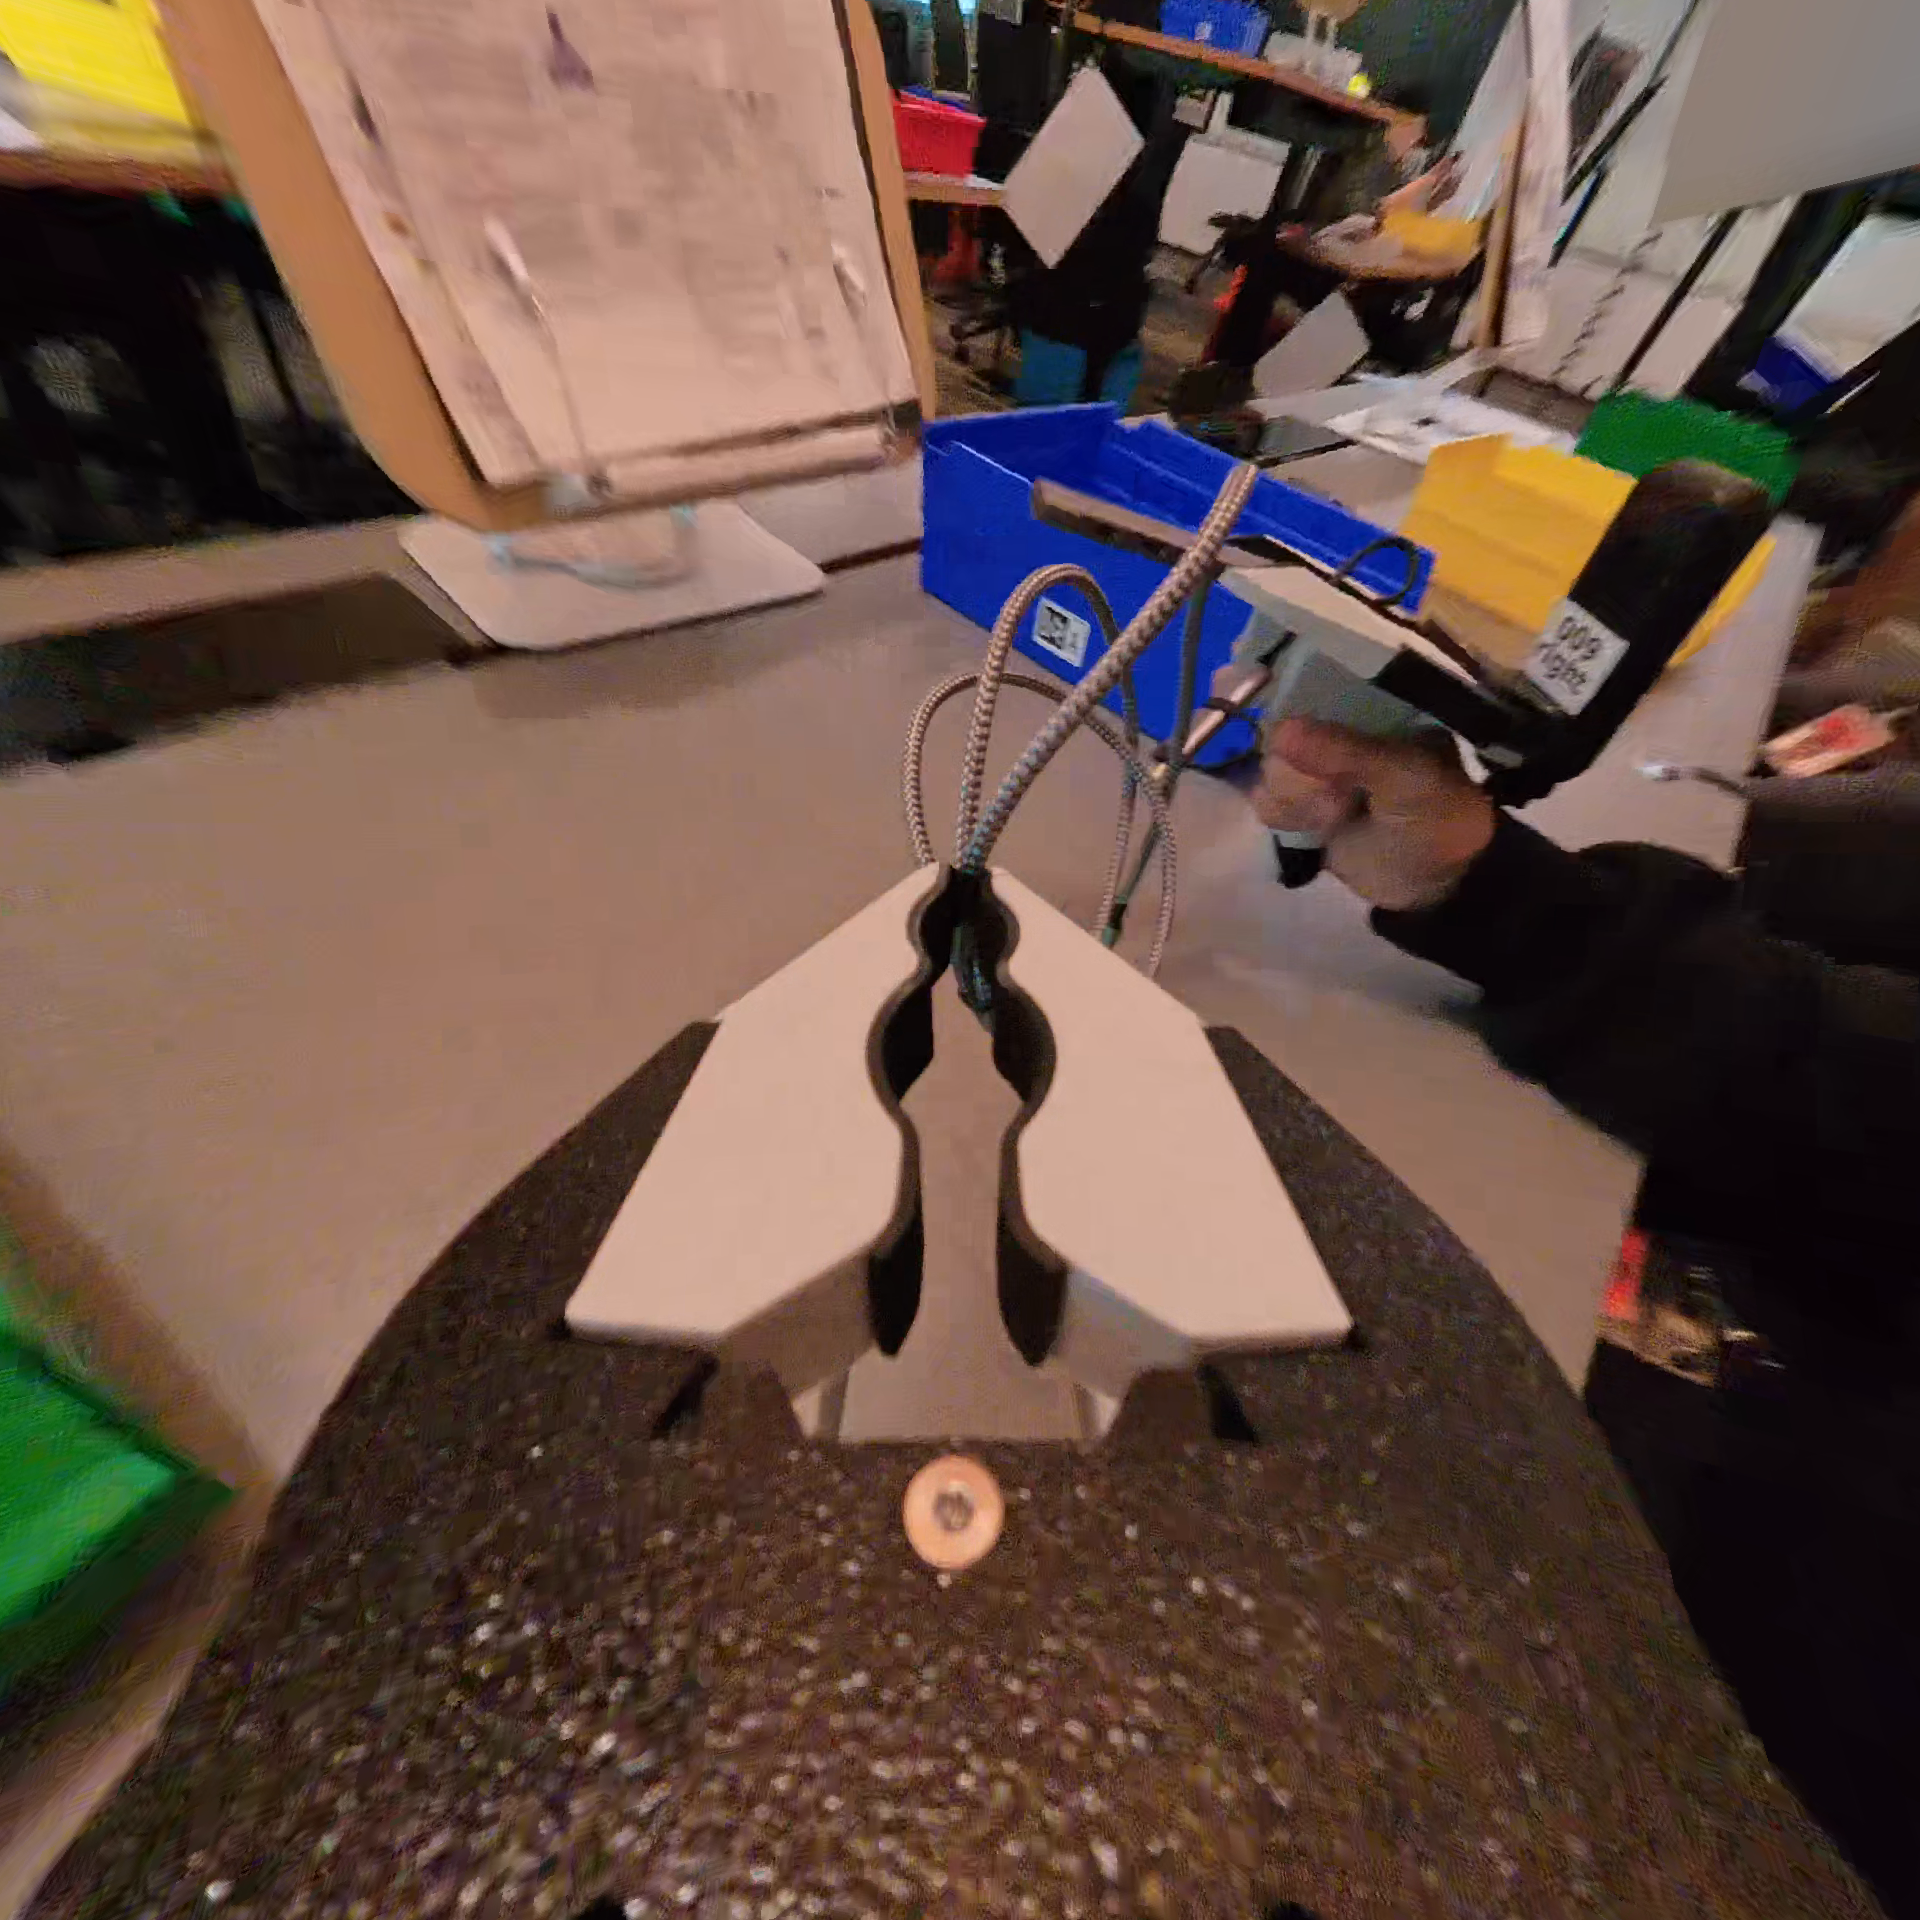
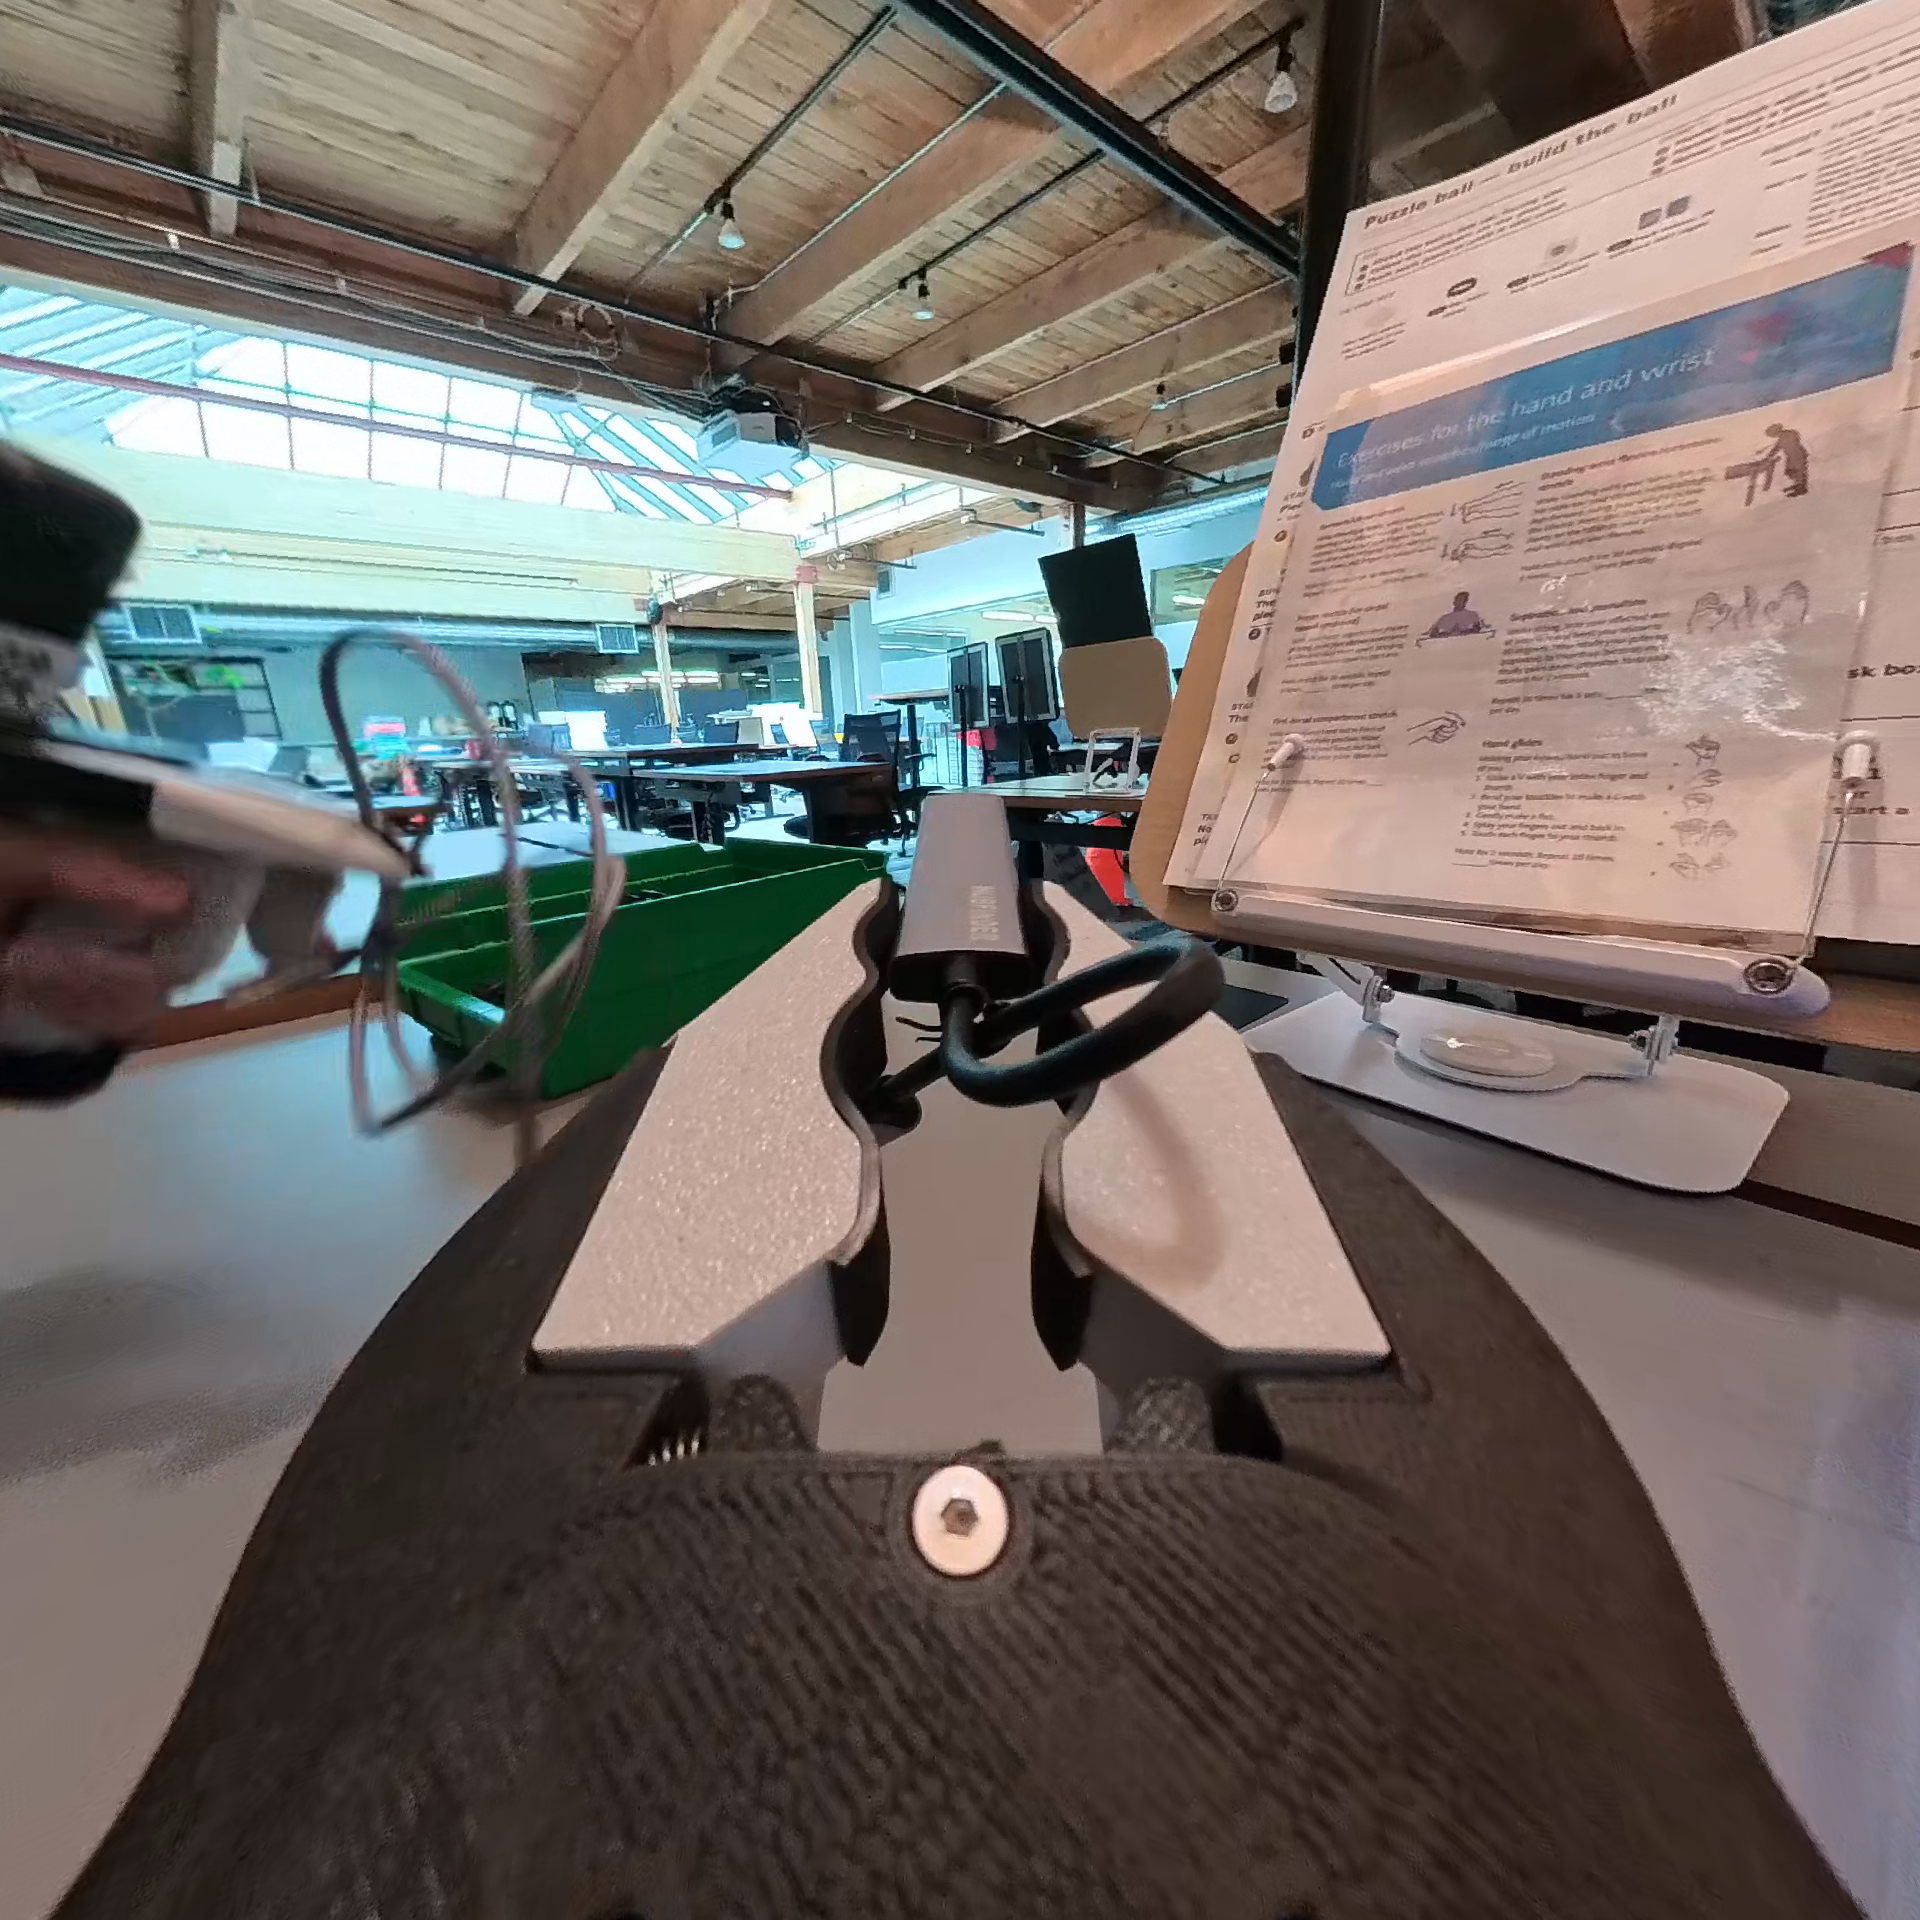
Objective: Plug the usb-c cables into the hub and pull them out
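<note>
My left gripper (image 1: 966, 883) is shut on a bundle of grey braided usb-c cables (image 1: 997, 707), held above the table. The cables loop upward, and one strand reaches the edge of the dark grey hub (image 1: 1143, 520); I cannot tell whether it is plugged in. My right gripper (image 2: 961, 904) is shut on the hub (image 2: 961, 883), which points forward between the fingers. The hub's own black cable (image 2: 1091, 1018) curls in a loop behind it. The right gripper (image 1: 1351, 613) shows at the right of the left wrist view, held by a hand. The cable loops (image 2: 468, 883) show blurred in the right wrist view.
A document stand with printed sheets (image 2: 1538, 623) stands on the grey table (image 2: 208, 1195); it also shows in the left wrist view (image 1: 623, 260). A blue bin (image 1: 997, 520) and a yellow bin (image 1: 1496, 520) sit behind the hub. A green bin (image 2: 644, 925) sits beyond the grippers. The left gripper's tips are roughly 20 centimeters from the right gripper's.
</note>
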`<move>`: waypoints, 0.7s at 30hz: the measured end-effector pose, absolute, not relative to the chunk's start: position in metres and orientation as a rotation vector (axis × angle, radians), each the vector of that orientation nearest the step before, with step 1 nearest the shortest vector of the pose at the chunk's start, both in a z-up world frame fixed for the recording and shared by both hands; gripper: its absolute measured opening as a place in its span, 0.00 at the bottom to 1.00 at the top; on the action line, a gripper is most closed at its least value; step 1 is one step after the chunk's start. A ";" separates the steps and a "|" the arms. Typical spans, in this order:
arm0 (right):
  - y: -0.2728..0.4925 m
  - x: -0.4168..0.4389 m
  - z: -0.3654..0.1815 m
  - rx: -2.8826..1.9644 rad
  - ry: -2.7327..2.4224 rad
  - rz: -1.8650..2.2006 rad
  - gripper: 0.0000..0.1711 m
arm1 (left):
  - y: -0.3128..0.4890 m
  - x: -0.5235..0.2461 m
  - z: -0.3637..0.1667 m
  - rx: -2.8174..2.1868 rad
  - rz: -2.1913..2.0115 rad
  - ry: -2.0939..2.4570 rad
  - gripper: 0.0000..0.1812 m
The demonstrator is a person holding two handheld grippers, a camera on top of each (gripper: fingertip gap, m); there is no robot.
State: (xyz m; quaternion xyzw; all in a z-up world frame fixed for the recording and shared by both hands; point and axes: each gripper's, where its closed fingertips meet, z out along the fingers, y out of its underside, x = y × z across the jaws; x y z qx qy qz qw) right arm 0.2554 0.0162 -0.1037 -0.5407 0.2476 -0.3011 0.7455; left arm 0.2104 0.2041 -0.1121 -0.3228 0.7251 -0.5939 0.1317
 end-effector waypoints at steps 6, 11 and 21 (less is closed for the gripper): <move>0.016 0.255 -0.105 -1.191 0.539 -0.660 0.13 | 0.205 0.196 -0.208 -1.427 -1.795 2.144 0.00; 0.021 0.254 -0.106 -1.210 0.527 -0.658 0.14 | 0.226 0.186 -0.236 -1.592 -1.665 2.139 0.02; 0.026 0.254 -0.109 -1.230 0.516 -0.649 0.14 | 0.247 0.173 -0.206 -0.794 -0.989 2.452 0.22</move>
